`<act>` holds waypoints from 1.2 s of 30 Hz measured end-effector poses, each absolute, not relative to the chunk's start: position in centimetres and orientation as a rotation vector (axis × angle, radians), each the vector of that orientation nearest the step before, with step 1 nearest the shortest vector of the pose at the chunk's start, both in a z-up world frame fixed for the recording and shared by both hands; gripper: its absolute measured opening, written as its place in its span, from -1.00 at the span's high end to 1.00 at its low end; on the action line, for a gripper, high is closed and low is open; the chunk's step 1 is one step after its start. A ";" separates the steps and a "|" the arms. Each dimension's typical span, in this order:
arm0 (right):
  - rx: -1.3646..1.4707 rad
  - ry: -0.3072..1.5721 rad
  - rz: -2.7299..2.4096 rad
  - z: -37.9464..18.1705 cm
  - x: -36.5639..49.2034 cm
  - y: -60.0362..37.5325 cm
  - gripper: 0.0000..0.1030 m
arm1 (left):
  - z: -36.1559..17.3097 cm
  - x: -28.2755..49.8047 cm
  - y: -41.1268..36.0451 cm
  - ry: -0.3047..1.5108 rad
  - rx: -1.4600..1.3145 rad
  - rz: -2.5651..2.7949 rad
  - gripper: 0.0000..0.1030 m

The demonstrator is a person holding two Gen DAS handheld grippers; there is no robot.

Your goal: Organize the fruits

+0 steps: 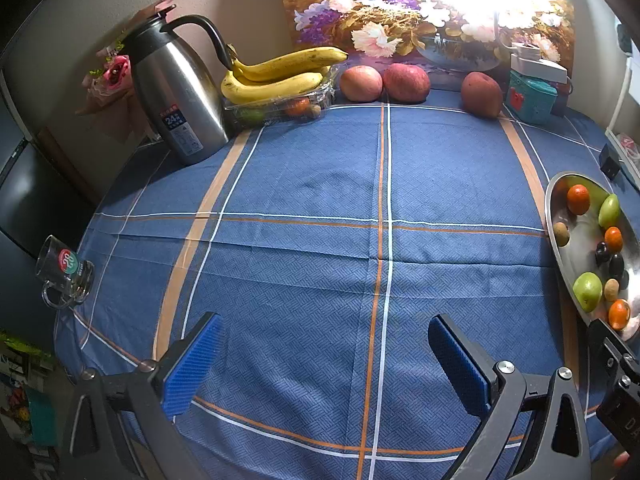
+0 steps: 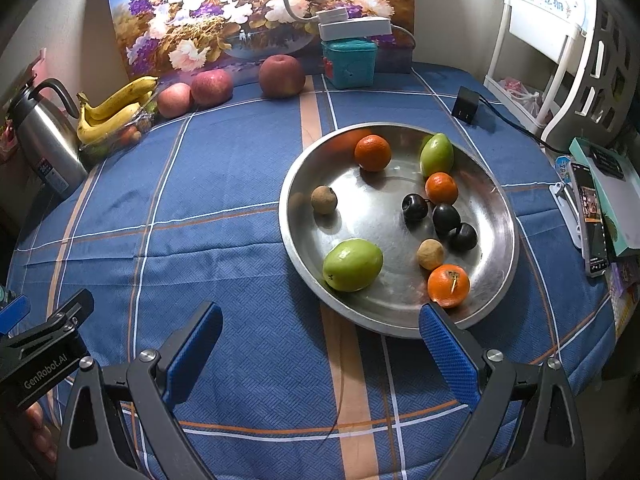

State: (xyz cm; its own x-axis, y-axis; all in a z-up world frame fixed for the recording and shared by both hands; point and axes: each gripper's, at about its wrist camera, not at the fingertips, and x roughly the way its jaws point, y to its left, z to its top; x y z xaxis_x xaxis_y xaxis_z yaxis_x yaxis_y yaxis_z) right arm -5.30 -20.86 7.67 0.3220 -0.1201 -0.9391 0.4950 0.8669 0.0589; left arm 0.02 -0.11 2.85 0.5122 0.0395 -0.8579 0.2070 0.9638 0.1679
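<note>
The steel bowl of small fruit lies just ahead of the right hand-held gripper, its near rim touching or just behind the right blue pad. The green fruit sits at that near rim, long axis running across the view. This gripper is nearer; wide apart, holding nothing. The left hand-held gripper, left of the bowl, hangs wide and empty over the counter.
</note>
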 end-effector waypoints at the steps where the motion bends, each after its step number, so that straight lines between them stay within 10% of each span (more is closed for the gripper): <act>1: 0.367 1.180 -0.416 7.7 -5.3 -20.9 -0.92 | 2.8 0.0 -0.1 1.031 0.263 -0.102 -1.00; 36: 0.369 1.191 -0.405 7.3 -5.3 -20.9 -0.92 | 2.7 0.0 0.0 1.029 0.250 -0.134 -1.00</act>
